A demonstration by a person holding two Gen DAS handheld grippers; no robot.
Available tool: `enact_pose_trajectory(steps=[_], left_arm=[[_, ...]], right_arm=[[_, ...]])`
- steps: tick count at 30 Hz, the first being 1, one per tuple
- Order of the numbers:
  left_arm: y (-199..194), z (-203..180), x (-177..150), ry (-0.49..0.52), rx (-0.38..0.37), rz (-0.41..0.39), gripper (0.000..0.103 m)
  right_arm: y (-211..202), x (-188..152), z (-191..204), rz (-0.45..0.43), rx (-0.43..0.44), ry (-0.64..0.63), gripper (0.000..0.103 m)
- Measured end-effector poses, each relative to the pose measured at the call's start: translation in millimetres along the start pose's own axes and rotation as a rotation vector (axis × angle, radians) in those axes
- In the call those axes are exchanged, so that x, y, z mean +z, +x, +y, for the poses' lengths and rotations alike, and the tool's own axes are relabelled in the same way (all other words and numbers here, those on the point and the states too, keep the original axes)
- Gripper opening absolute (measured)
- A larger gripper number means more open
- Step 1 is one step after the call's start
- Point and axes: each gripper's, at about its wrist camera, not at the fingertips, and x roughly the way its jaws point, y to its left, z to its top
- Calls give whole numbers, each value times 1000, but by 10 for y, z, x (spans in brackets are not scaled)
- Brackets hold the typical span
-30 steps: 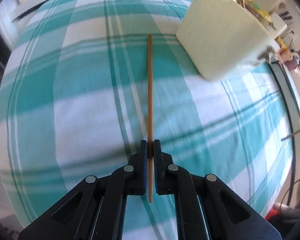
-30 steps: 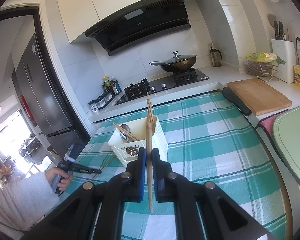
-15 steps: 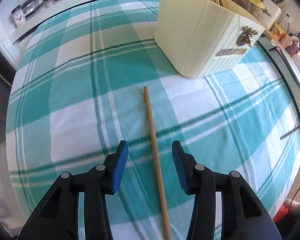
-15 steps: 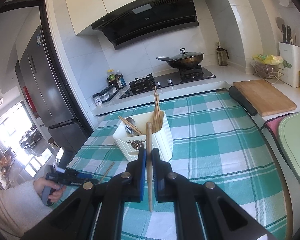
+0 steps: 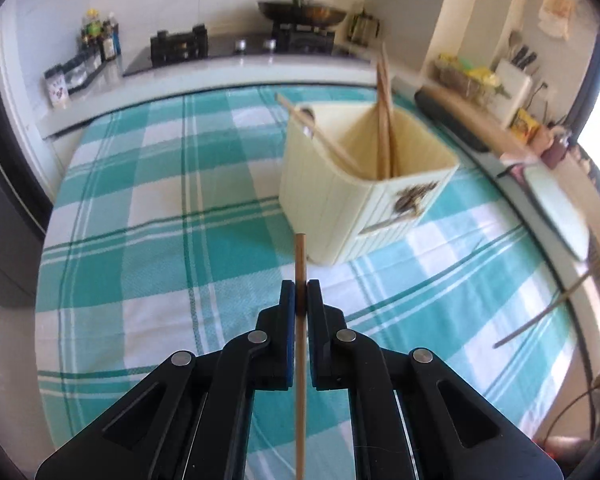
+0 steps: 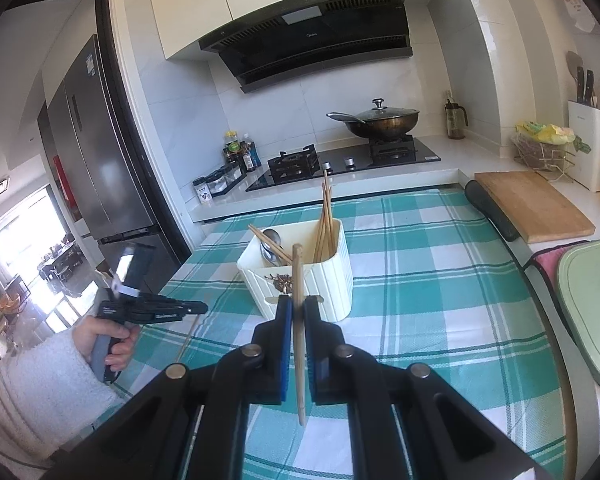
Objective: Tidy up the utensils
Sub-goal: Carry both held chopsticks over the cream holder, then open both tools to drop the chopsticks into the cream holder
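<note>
Clamping a single wooden chopstick (image 5: 300,264) between its closed blue pads, the left gripper (image 5: 301,300) holds it lifted off the teal checked tablecloth (image 5: 148,208), its tip pointing toward the cream utensil holder (image 5: 352,204) just ahead and to the right. The right gripper (image 6: 298,312) is likewise closed on its own chopstick (image 6: 298,280), aimed at the same holder (image 6: 332,276) from the other side. Several chopsticks (image 6: 325,228) already stand in one compartment, with a spoon (image 6: 270,242) and a leaning stick in the other, so sorting looks partly done. Both held sticks have yet to go in, and another lies on the cloth (image 5: 556,304) near the table's right edge.
</note>
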Motion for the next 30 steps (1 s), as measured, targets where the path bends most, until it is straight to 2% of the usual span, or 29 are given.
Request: enact_pose_trajectory(steps=[3,6,9,14,22,25,27,30], left_arm=[[-563,-99,62,-17,-32,-123,3],[-968,-185,135,-15,-48,-215,3],[-1235,-231,292,-7,-73,-285,3],[-1467,-311,677,-3,-58,-416,4],[-1180,-482,1604,-48,-39,-582,4],[-924,-516,1874,-69,12,-655,4],[-669,-496,1976,-101,30,-668,4],[-193,-411,2024,-153,39,-613,4]], right_arm=[[-6,87,59,-16,20,-16,7],[-10,182,132,-32,33,-35,7],[-26,293,195,-48,40,-50,7],[-18,586,303,-67,33,-118,7],[243,1312,426,-146,6,-220,7],[422,1521,435,-190,-7,-242,7],[589,1607,442,-224,-28,-274,7],[927,1659,402,-219,-33,-286,7]])
